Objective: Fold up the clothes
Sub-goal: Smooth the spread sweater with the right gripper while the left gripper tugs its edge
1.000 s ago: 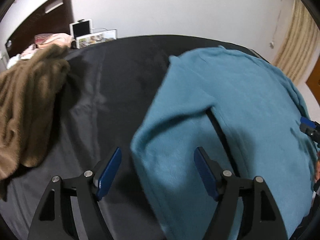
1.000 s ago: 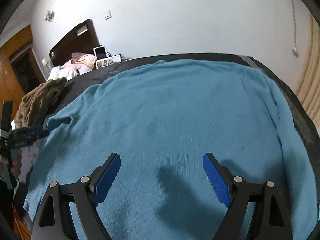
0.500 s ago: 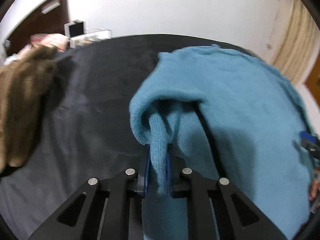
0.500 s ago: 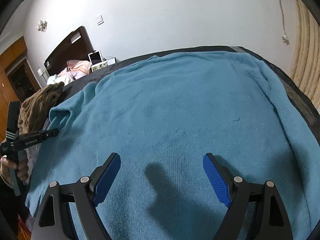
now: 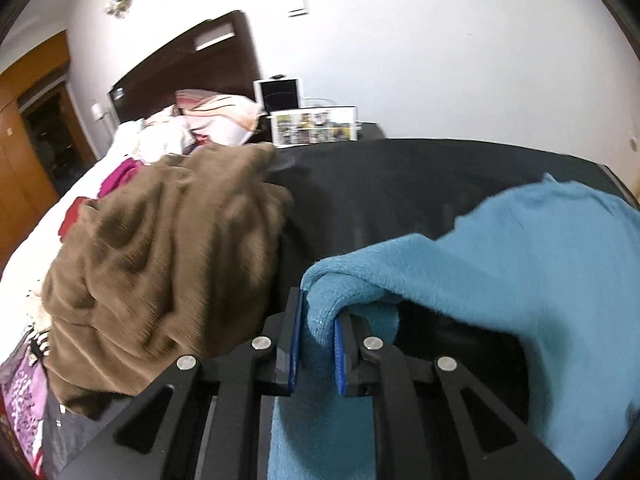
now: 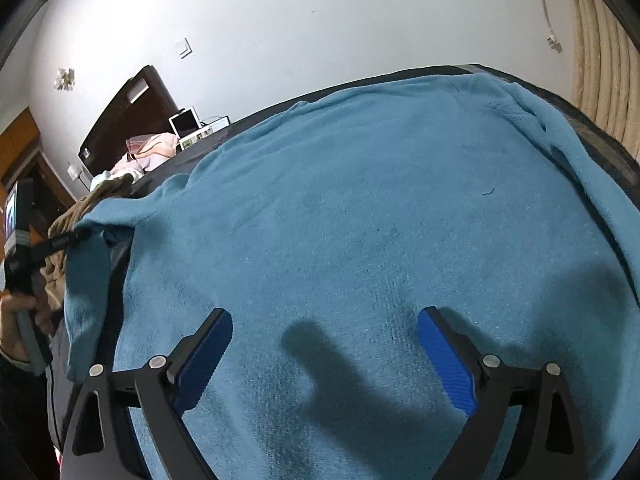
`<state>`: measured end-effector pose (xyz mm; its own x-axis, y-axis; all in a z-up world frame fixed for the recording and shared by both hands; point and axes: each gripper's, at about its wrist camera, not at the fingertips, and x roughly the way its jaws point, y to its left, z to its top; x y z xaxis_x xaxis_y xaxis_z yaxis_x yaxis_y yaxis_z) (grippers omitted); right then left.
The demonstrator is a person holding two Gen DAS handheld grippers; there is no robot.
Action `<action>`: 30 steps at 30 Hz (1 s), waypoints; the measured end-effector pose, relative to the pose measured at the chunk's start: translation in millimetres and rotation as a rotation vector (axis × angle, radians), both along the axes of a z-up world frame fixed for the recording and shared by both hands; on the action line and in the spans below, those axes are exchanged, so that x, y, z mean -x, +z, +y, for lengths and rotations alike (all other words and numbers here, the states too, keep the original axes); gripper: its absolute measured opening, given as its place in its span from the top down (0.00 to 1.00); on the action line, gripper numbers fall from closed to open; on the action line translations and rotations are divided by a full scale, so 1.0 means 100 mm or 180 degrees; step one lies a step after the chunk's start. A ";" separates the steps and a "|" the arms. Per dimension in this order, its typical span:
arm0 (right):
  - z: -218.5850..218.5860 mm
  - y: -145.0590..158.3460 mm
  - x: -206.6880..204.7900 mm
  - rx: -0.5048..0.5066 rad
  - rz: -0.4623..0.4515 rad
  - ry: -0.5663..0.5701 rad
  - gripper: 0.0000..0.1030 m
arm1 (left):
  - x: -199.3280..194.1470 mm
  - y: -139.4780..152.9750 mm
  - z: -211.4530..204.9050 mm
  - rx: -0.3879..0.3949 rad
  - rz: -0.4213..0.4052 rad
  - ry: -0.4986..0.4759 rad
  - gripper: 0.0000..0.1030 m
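On the black counter lies the blue sweater, spread wide. The left gripper has its jaws clenched on a thick fold at the sweater's left edge, lifted off the surface, though they are opening slightly. The right gripper hovers over the near part with jaws opening wide, grasping nothing. A brown garment is heaped at the left.

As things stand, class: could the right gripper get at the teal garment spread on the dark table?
Probably yes. The right gripper, jaws opening with nothing between them, hangs directly over the teal garment; nothing lies between. The left gripper pinches only its far edge.
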<state>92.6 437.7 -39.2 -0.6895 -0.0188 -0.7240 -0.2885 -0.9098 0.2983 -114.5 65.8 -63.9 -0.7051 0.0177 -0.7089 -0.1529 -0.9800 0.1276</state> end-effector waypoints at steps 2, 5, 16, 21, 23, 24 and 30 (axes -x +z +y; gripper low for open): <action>-0.14 0.00 0.02 0.0027 0.0019 0.0024 0.04 | 0.05 -0.04 -0.08 0.0081 -0.0095 0.0083 0.77; -0.25 0.00 0.04 0.0048 0.0032 0.0053 0.01 | -0.03 -0.12 -0.27 0.0130 -0.0154 0.0184 0.55; -0.09 0.02 -0.06 0.0392 0.0182 0.0165 0.01 | -0.58 -0.32 -0.88 -0.0008 -0.0291 0.0229 0.26; 0.33 0.11 -0.37 0.0229 0.0145 0.0077 0.01 | -0.54 -0.30 -1.03 -0.0014 -0.0445 -0.0057 0.25; 0.61 0.16 -0.52 0.0115 0.0122 -0.0088 0.01 | -0.44 -0.31 -1.12 -0.0177 -0.0599 -0.0061 0.25; 0.75 0.18 -0.60 0.0064 0.0109 -0.0188 0.01 | -0.40 -0.32 -1.16 -0.0267 -0.0668 -0.0024 0.25; 1.79 0.38 -1.09 -0.0241 0.0042 -0.1229 0.01 | -0.59 -0.29 -1.24 -0.0350 -0.0705 0.0076 0.25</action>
